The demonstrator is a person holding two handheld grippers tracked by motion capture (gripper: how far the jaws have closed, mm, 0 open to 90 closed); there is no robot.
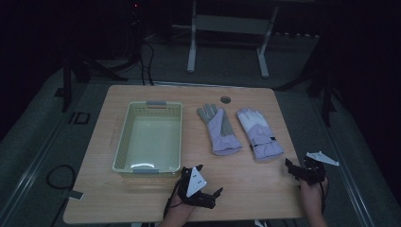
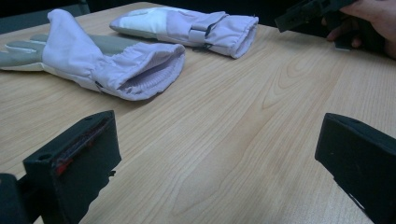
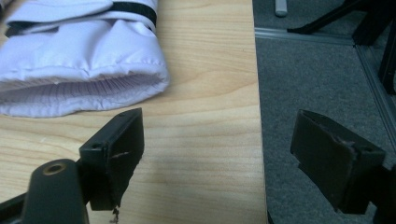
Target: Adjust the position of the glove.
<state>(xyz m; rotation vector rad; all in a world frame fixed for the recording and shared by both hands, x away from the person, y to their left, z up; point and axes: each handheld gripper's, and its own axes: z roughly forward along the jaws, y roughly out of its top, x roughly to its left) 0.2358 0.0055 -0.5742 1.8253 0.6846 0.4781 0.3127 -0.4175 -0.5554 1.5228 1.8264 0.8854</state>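
Wooden table [image 1: 246, 184] under dim light. Pale yellow plastic basket [image 1: 124, 137] on the left half, nothing visible inside. Two lilac winter gloves side by side to its right, cuffs toward the person: left glove [image 1: 218, 127] with grey palm and fingers up, right glove [image 1: 259, 133] with white back and a dark strap, just beside but apart. Left gripper [image 1: 208, 187] near the front edge, just right of the basket's near corner, jaws spread wide and holding nothing, hovering low over bare wood; left glove's open cuff [image 2: 149, 74] ahead in the left gripper view. Right gripper [image 1: 294, 169] at the table's right edge, near the right glove's cuff [image 3: 84, 88], jaws released and wide apart, one over wood, the other over grey floor [image 3: 322, 70].
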